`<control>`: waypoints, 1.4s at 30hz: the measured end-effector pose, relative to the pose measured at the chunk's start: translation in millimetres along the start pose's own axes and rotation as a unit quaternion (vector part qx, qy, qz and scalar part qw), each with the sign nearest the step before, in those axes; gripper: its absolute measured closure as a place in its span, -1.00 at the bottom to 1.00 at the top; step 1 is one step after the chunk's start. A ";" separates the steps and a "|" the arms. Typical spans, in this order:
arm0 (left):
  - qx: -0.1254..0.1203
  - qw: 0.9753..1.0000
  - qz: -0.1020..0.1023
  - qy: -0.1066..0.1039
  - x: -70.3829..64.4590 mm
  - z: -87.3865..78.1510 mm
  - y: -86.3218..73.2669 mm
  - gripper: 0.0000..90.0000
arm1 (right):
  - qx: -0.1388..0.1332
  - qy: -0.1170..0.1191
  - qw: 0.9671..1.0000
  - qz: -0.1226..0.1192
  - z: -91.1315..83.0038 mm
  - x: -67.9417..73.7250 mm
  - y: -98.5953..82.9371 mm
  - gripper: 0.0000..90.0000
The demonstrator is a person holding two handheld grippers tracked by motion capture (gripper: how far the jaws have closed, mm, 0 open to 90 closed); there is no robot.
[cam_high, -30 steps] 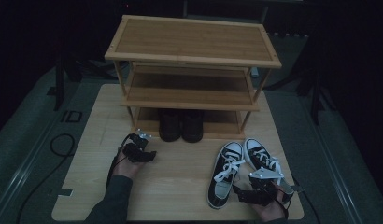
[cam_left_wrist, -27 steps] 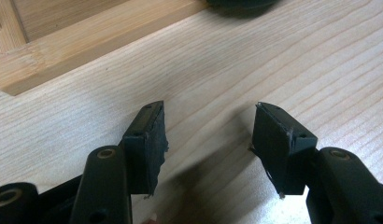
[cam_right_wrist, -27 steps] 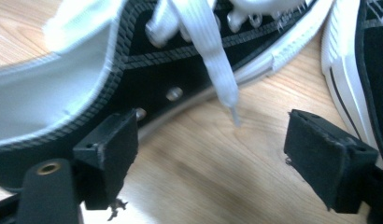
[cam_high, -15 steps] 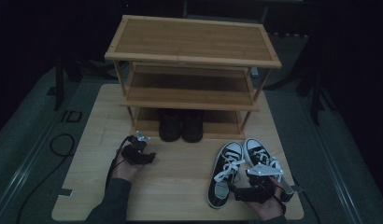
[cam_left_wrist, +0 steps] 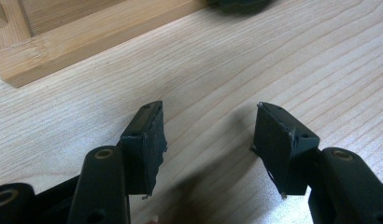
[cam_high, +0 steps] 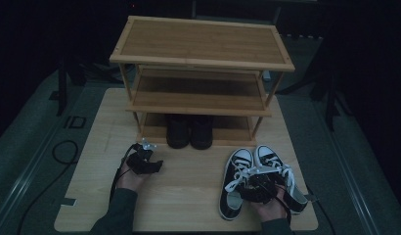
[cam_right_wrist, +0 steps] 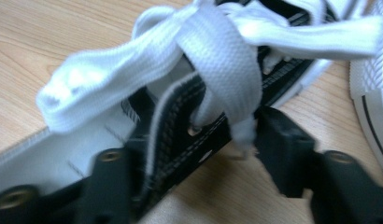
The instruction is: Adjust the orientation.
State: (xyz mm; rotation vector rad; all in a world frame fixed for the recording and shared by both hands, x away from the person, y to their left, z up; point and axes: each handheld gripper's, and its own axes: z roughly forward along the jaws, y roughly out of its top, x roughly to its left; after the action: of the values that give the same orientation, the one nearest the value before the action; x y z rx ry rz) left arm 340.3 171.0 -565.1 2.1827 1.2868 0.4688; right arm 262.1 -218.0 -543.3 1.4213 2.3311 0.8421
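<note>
Black-and-white canvas sneakers (cam_high: 242, 188) sit at the table's (cam_high: 189, 200) front right, no brand readable, where my right gripper (cam_high: 259, 187) has closed in around the left sneaker's collar while my left gripper (cam_high: 148, 165) stays spread.

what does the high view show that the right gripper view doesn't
High view alone: the three-tier rack, dark boots on its bottom shelf, the left tool apart from any shoe, and both sneakers side by side on the table.

Right gripper view alone: up close, the right tool has its jaws either side of the left sneaker's collar, under the white laces; whether they are gripping it is unclear.

Both: the sneakers, laces and wooden table.
</note>
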 end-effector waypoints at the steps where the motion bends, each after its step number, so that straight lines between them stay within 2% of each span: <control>1: 0.000 1.000 0.000 0.000 0.0 0.0 -0.1 -0.03 | -0.003 0.002 1.000 -0.001 -1.2 -2.0 -0.3 0.35; 3: -0.001 1.000 0.000 0.000 -0.1 0.0 -0.2 -0.03 | -0.010 0.004 1.000 -0.002 -2.8 -7.2 -0.6 0.57; 6: -0.001 1.000 -0.001 0.001 -0.2 0.1 -0.2 -0.03 | -0.018 0.003 1.000 -0.009 -2.1 -14.7 1.0 0.77; 8: -0.002 1.000 -0.001 0.001 -0.3 0.1 -0.3 -0.03 | -0.020 -0.012 1.000 -0.019 -1.2 -17.8 3.9 0.88; 11: -0.003 1.000 0.000 0.001 -0.4 0.5 -0.3 -0.03 | -0.022 -0.019 0.999 -0.041 0.1 -22.2 8.2 0.92; 14: -0.004 1.000 0.000 0.001 -0.4 0.5 -0.4 -0.03 | -0.036 0.010 0.999 -0.037 4.4 -30.6 10.0 0.93; 17: -0.006 1.000 0.000 0.001 -0.3 0.8 -0.6 -0.03 | -0.045 0.014 0.997 -0.057 5.0 -29.4 11.2 0.93; 20: -0.007 1.000 -0.001 0.001 -0.5 0.8 -0.8 -0.03 | -0.043 0.030 0.997 -0.061 8.3 -29.6 14.2 0.93; 22: -0.007 1.000 -0.001 0.001 -0.5 0.8 -0.8 -0.03 | -0.035 0.040 0.997 -0.056 8.8 -34.0 16.0 0.88; 24: -0.007 1.000 -0.001 0.001 -0.4 0.8 -0.9 -0.03 | -0.024 0.051 0.997 -0.056 8.1 -36.5 16.9 0.74; 28: -0.008 1.000 -0.001 0.001 -0.3 1.0 -0.8 -0.03 | -0.017 0.043 0.997 -0.062 -1.5 -37.6 19.0 0.33; 31: -0.009 1.000 -0.001 0.001 -0.4 1.1 -0.8 -0.03 | -0.021 0.047 0.997 -0.058 -12.6 -40.0 19.8 0.18; 36: -0.010 1.000 -0.003 0.001 -0.6 1.4 -0.7 -0.03 | -0.028 0.050 0.996 -0.066 -27.6 -44.8 21.1 0.07; 42: -0.010 1.000 -0.003 0.002 -0.7 1.4 -0.7 -0.02 | -0.031 0.053 0.996 -0.063 -33.3 -51.1 23.8 0.02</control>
State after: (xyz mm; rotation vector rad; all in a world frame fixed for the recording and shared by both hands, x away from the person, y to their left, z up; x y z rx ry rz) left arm 340.2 170.2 -566.7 2.1619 1.2852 0.4812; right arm 286.1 -265.8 -505.5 1.2172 2.4208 0.9650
